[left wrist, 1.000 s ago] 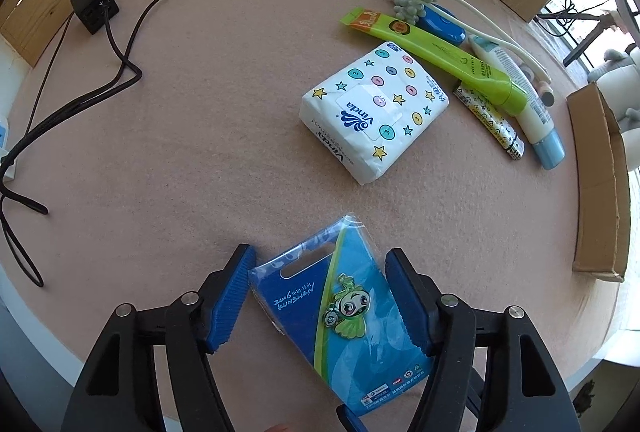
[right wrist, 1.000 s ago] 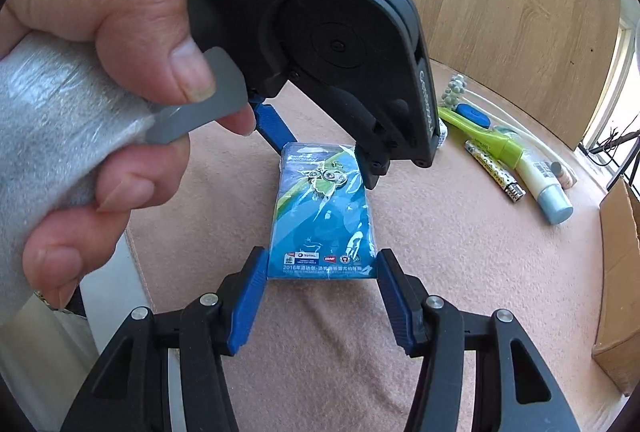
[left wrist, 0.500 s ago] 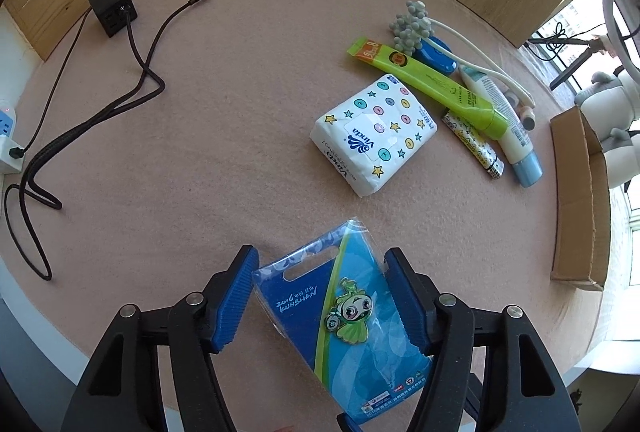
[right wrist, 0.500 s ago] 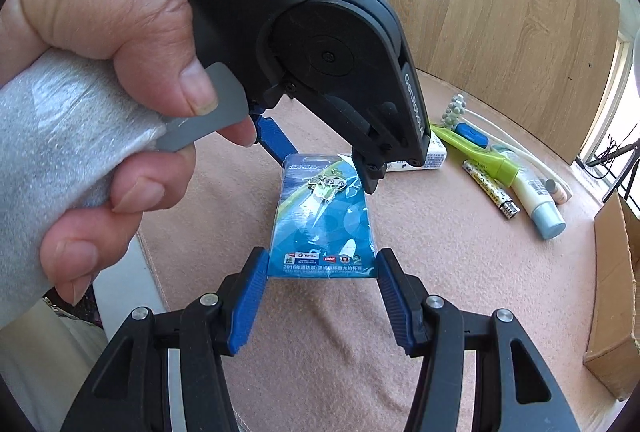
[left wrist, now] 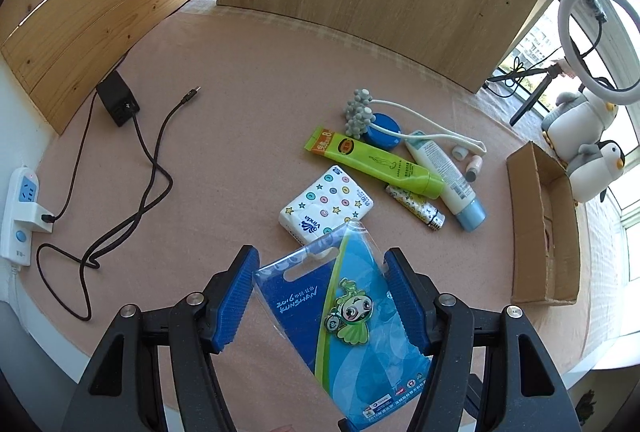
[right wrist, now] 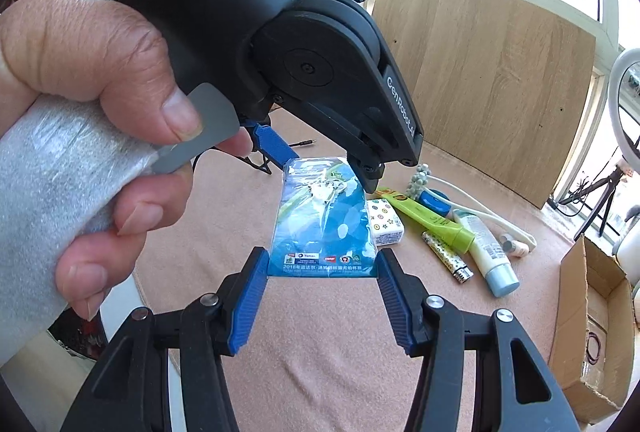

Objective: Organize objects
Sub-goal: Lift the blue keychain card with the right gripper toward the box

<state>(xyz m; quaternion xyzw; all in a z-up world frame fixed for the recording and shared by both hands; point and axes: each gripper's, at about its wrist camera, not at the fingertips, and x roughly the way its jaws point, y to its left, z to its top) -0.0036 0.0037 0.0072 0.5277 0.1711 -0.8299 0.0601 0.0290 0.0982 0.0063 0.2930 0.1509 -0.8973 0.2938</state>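
A blue souvenir pin card point(left wrist: 352, 332) in a clear sleeve, printed "2016 Kunshan" with a green mascot badge on it, is held in the air above the pink surface point(left wrist: 224, 159) by both grippers at once. The right gripper point(right wrist: 322, 286) clamps the card's bottom end between its blue fingers point(right wrist: 250, 302), both pads pressing on the side edges. The left gripper point(left wrist: 320, 302) straddles the upper half near the hang slot; its right pad touches the card's edge, but whether the left pad presses on it I cannot tell. A hand point(right wrist: 92, 135) squeezes the left gripper's trigger. Below lie a Vinda tissue pack point(left wrist: 326, 205), a green tube point(left wrist: 372, 159), a white tube with a blue cap point(left wrist: 444, 175), a patterned lighter point(left wrist: 416, 205) and a blue round tin point(left wrist: 384, 129). An open cardboard box point(left wrist: 540, 232) sits at the right.
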